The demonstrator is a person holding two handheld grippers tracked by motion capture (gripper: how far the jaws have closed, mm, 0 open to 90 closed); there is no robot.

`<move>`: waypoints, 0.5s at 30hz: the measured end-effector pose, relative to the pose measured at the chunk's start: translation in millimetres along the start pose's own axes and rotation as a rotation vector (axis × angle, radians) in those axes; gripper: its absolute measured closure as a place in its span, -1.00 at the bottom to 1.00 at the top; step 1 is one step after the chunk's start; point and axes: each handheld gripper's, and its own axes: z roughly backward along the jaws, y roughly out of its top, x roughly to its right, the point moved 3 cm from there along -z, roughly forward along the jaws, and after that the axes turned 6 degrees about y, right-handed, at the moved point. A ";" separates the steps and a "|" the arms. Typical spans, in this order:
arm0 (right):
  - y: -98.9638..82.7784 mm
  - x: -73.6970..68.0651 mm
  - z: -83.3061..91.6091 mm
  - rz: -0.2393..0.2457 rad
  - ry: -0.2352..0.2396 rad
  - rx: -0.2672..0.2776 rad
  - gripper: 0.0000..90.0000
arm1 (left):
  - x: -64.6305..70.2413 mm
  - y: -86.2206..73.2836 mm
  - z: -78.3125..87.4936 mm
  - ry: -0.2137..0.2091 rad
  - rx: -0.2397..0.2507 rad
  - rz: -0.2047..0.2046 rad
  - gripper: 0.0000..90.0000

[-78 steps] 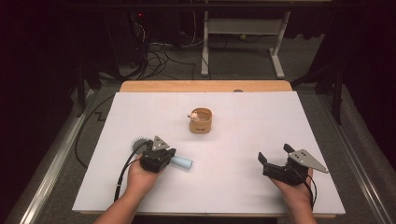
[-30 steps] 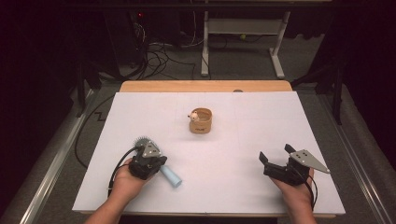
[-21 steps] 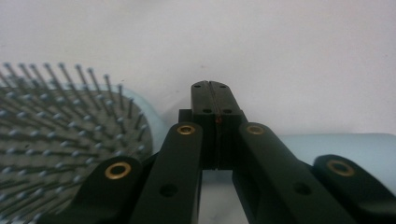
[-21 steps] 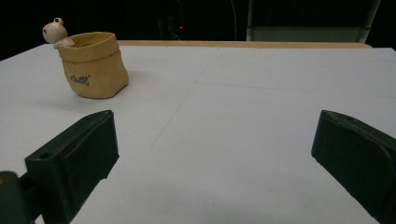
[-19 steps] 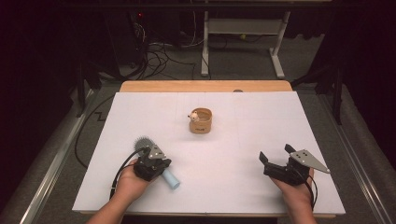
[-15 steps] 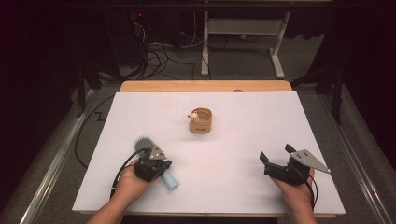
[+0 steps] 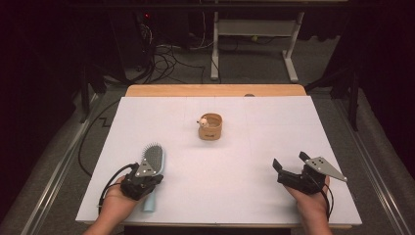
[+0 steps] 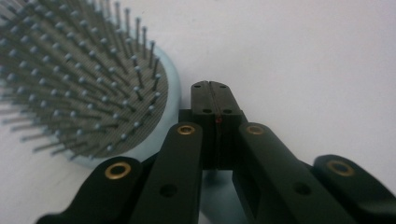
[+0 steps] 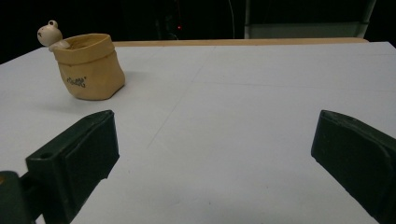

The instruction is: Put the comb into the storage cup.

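A light blue hairbrush lies bristles up on the white table sheet, head away from the person and handle toward the near edge. My left gripper sits low over the handle with its jaws pressed together; in the left gripper view the shut gripper lies just right of the brush head, with nothing between the jaws. My right gripper rests near the front right, open and empty. A small tan pouch with a little round-headed figure on its rim stands mid-table.
The table's wooden back edge runs behind the white sheet. Beyond it, cables and a white desk frame stand on the dark floor. Bare white sheet lies between the two grippers and around the pouch.
The brush handle has swung from pointing right to pointing at the near edge. The left hand has shifted slightly left and nearer. The right gripper has stayed put.
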 end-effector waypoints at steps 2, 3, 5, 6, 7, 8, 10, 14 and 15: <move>0.2 0.1 0.2 0.002 -0.001 0.001 -0.97 | -3.0 -5.5 2.6 0.007 0.010 0.009 1.00; 0.2 0.1 0.4 0.001 -0.003 0.001 -0.97 | -4.3 -8.2 4.0 0.010 0.016 0.019 1.00; -0.1 0.2 0.1 -0.002 -0.005 -0.001 -0.97 | -7.5 -14.4 8.0 0.012 0.031 0.032 1.00; -0.1 0.2 0.1 -0.002 -0.005 -0.001 -0.97 | -7.5 -14.4 8.0 0.012 0.031 0.032 1.00; -0.2 0.4 -0.2 -0.002 -0.005 -0.002 -0.97 | -8.2 -15.8 9.1 0.013 0.037 0.035 1.00; -0.1 0.4 -0.3 0.002 -0.005 -0.002 -0.97 | -8.7 -17.1 9.9 0.015 0.043 0.037 1.00; 0.0 0.2 -0.2 0.002 -0.005 -0.001 -0.97 | -9.7 -20.0 10.6 0.017 0.052 0.040 1.00; 0.7 0.3 0.9 0.005 -0.007 0.003 -0.97 | -11.0 -25.4 10.2 0.016 0.046 0.047 1.00; 0.8 0.2 0.9 0.006 -0.007 0.003 -0.97 | -11.0 -25.4 10.2 0.016 0.046 0.047 1.00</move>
